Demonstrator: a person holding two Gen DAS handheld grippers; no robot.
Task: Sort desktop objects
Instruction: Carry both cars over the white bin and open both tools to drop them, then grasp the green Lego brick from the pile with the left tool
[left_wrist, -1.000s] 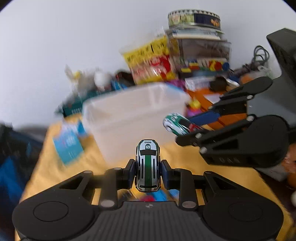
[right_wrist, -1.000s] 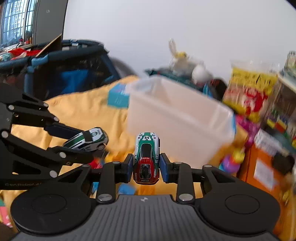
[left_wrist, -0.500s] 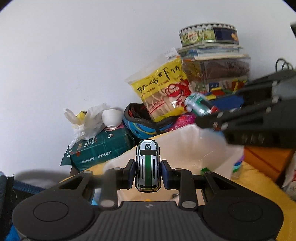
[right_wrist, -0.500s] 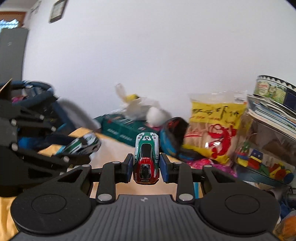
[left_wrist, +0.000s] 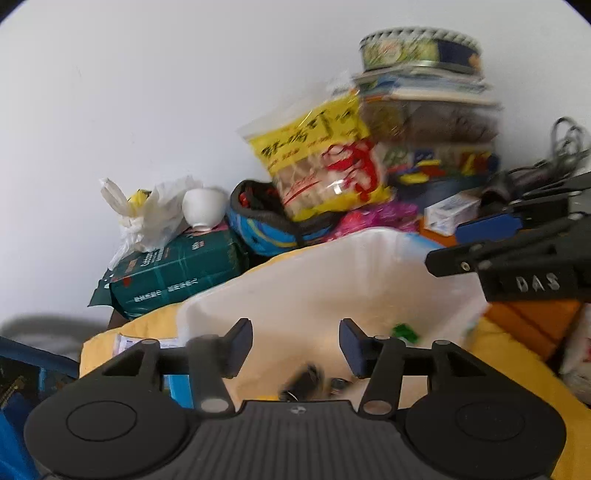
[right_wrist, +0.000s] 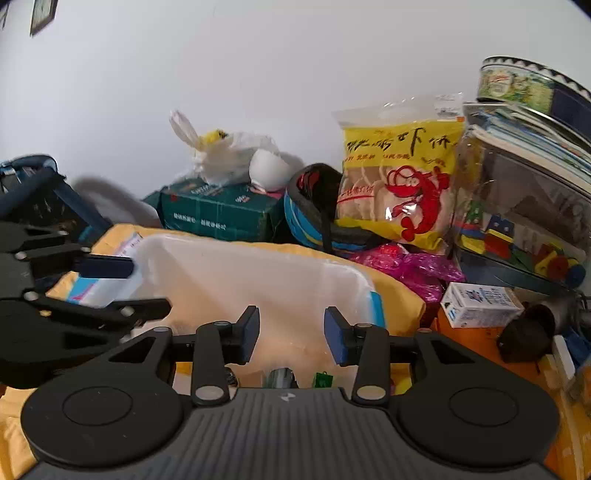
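White wall fills the background, with a heap of clutter piled along its foot on the yellow cloth (left_wrist: 517, 354); biggest among the things before me is the white plastic bin (left_wrist: 332, 273), set just this side of the yellow snack bag (right_wrist: 399, 173), the green box (left_wrist: 177, 277) and the small white cup (left_wrist: 203, 208).

What has changed is plain: half a second ago I held a little white-and-green toy car in my left gripper (left_wrist: 295, 343) and a red-and-green one in my right gripper (right_wrist: 291, 332); both sets of jaws have just been opening, and now nothing sits between the pads of either; both tools stand released over the open mouth of the bin.

Both cars, I judge, have dropped into the bin; dark blurred shapes (left_wrist: 310, 380) low inside it, under my left tool, may be them, and a small green bit (right_wrist: 323, 378) shows under my right, but blur stops me saying which is which; so this pair counts as sorted, and more desktop things wait.

Both hands point forward and somewhat downward into the bin, side by side; each shows in the other's view, near but apart.
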